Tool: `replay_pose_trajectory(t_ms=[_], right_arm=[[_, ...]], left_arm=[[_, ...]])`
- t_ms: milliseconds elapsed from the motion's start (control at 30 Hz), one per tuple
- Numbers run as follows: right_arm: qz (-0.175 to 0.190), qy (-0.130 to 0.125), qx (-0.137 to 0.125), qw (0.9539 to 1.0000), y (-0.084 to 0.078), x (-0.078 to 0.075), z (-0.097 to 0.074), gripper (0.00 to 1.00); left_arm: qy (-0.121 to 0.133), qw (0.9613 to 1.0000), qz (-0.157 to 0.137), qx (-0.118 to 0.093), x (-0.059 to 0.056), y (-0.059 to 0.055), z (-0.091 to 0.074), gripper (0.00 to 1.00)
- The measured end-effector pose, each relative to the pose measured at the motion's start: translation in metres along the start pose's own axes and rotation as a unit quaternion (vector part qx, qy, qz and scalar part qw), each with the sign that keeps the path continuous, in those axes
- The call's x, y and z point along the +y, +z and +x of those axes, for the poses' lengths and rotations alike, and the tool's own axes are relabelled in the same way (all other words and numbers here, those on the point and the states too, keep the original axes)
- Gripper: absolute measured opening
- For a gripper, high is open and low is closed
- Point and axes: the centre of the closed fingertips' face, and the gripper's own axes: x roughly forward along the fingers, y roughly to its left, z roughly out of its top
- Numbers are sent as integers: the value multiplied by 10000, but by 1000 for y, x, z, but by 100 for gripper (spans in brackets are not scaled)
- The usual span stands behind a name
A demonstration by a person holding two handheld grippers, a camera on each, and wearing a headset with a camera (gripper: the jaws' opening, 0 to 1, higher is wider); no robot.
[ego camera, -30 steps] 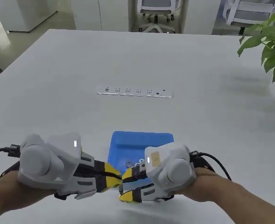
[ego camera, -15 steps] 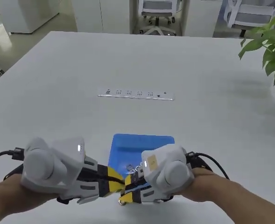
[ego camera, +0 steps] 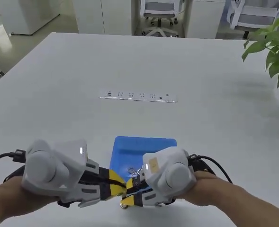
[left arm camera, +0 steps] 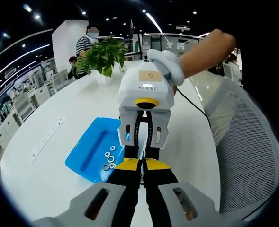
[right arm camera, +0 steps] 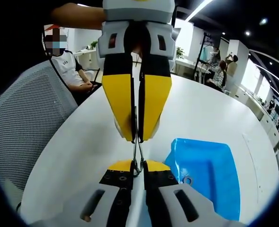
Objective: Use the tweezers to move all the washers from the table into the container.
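**Mia:** What is the biggest thing here?

**Ben:** A big white table [ego camera: 139,61]. Beside it, in the left gripper view, is a grey mesh chair [left arm camera: 249,142]. A green plant [ego camera: 272,45] is at the table's far right side.

**Mia:** Where is the container?

**Ben:** It is a flat blue tray [left arm camera: 85,160]. It lies on the table at the near edge, just behind the two claws. A long white power strip [ego camera: 138,96] lies farther back, well apart from the tray.

**Mia:** What are the claws doing?

**Ben:** They point at each other, tip to tip, in front of the tray. The left gripper [left arm camera: 140,164] has its yellow jaws pressed almost together, with only a thin crack between them. The right gripper [right arm camera: 137,168] is squeezed tight the same way.

**Mia:** Are they holding something?

**Ben:** Yes, the tweezers [right arm camera: 138,144]. They are thin, shiny metal. They run from one claw straight into the other, so both claws pinch them.

**Mia:** And the washers?

**Ben:** A small bunch of washers [left arm camera: 109,158] lies inside the tray. They are little silver rings on its flat floor, close together, near the edge next to the claws.
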Motion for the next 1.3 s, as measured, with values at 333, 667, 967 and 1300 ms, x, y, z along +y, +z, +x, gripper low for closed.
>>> replay_pose_trajectory(t_ms=[333,667,967,1300], right_arm=[[163,16,11,9999,0,3,-1,9],[426,-31,-93,9990,11,2,-10,9],[414,-96,-56,9991,19,2,-17,9],[425,-154,-116,9989,32,0,-27,9]], left_arm=[[15,9999,58,113,0,-1,-2,6],[86,9999,-127,-6,1,5,-6,14],[180,9988,-396,-232,0,11,-14,27],[399,9965,-626,-393,-4,9,-27,49]])
